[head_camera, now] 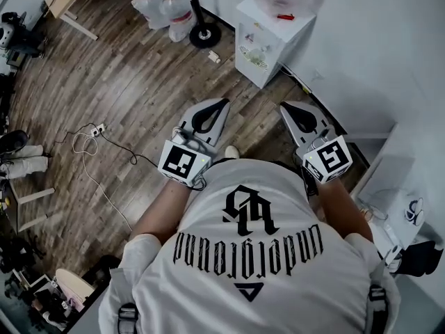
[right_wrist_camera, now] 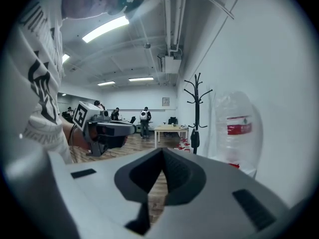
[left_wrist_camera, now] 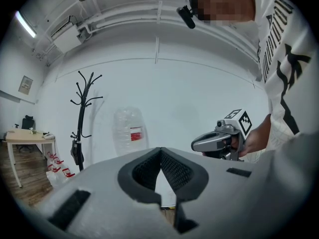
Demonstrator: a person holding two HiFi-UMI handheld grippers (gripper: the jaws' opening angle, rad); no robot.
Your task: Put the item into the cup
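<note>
Well, left gripper [head_camera: 219,107] and right gripper [head_camera: 286,110] are held level, both pairs of tongs pressed together on nothing; no item or cup is seen anywhere, so both should be found first.

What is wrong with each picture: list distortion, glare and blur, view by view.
Head view: evenly lit, wooden floor sharp, white wall washed pale. Left gripper view: fisheye with black corners, wall pipe bowed, the left gripper soft up close. Right gripper view: same fisheye, ceiling lamp blown out, right gripper soft up close.
</note>
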